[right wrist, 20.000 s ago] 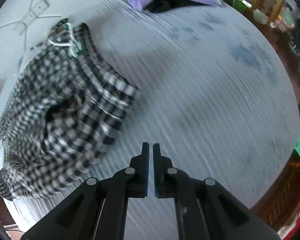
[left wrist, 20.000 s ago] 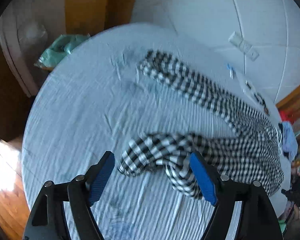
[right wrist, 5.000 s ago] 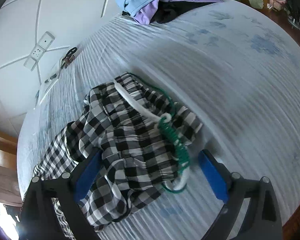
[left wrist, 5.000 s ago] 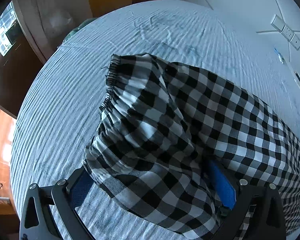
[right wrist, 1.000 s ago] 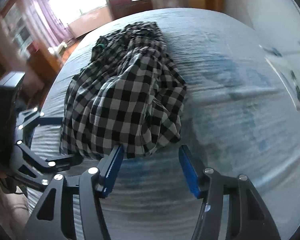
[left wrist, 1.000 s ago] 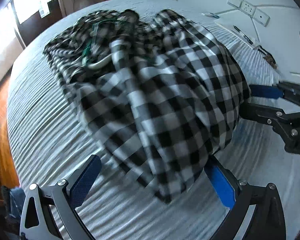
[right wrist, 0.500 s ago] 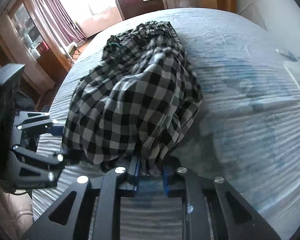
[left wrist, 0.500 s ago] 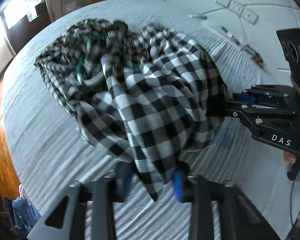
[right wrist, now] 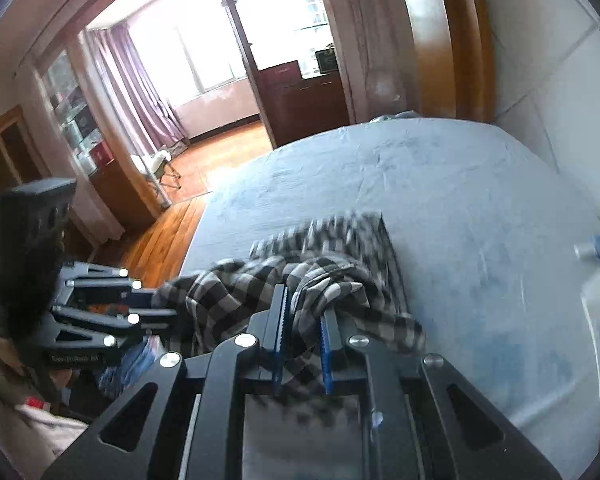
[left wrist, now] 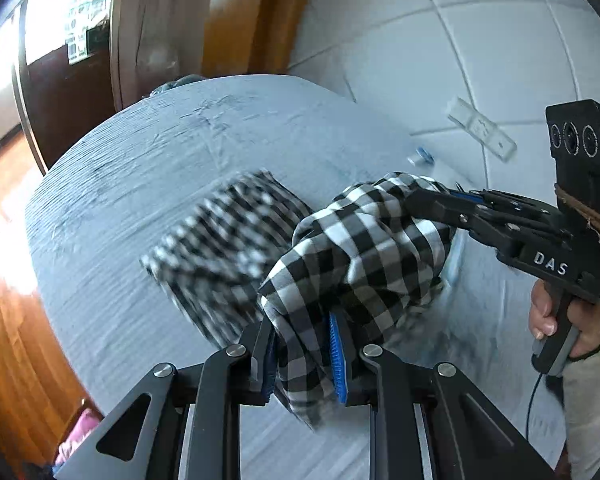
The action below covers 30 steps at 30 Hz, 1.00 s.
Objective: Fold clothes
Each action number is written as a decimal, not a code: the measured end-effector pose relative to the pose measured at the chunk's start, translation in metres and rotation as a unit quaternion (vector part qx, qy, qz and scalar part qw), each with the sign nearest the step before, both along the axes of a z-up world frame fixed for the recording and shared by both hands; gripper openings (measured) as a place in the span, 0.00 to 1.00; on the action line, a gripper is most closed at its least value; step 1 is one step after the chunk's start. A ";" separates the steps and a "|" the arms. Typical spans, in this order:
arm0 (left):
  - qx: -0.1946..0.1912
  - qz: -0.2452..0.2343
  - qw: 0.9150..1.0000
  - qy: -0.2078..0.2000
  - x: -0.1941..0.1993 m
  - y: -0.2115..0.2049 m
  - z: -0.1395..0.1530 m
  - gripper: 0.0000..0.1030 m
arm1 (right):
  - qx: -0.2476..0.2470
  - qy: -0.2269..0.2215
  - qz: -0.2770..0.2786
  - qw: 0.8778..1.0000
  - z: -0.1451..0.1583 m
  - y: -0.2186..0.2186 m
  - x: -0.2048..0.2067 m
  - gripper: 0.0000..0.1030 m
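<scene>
Black-and-white checked trousers [left wrist: 360,248] hang bunched between my two grippers above the pale blue bed sheet [left wrist: 160,152]. My left gripper [left wrist: 302,354] is shut on a fold of the checked cloth. My right gripper [right wrist: 302,332] is shut on another bunch of the same cloth [right wrist: 328,284]. The far part of the trousers [left wrist: 224,228] trails blurred over the sheet. The right gripper also shows in the left wrist view [left wrist: 452,196], and the left gripper shows in the right wrist view [right wrist: 156,308].
A white padded headboard [left wrist: 480,60] with a socket panel [left wrist: 482,134] stands behind the bed. A small blue-and-white object [left wrist: 420,157] lies near it. Wooden floor [right wrist: 172,232] and a dark door lie beyond the bed's left edge.
Both grippers closed on the checked cloth half a second ago and have lifted it off the sheet. The garment now hangs bunched between them and its far end is swinging.
</scene>
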State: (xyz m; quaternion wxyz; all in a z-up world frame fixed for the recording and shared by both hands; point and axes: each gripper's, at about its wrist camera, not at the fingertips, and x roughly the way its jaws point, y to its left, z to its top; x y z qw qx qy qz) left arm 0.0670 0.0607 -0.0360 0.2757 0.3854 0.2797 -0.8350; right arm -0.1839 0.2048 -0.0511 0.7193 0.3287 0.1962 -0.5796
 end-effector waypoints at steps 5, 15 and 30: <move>0.027 0.012 1.000 -0.008 -0.006 -0.103 -0.026 0.22 | 0.038 0.002 -0.018 0.999 -0.017 -0.102 -0.007 0.13; 0.042 0.054 0.990 -0.127 -0.010 -0.187 -0.119 0.69 | 0.158 -0.020 -0.045 0.986 -0.116 -0.218 -0.019 0.13; 0.015 0.009 0.997 -0.077 0.006 -0.107 -0.041 0.79 | 0.079 -0.036 -0.165 0.982 -0.023 -0.068 -0.061 0.98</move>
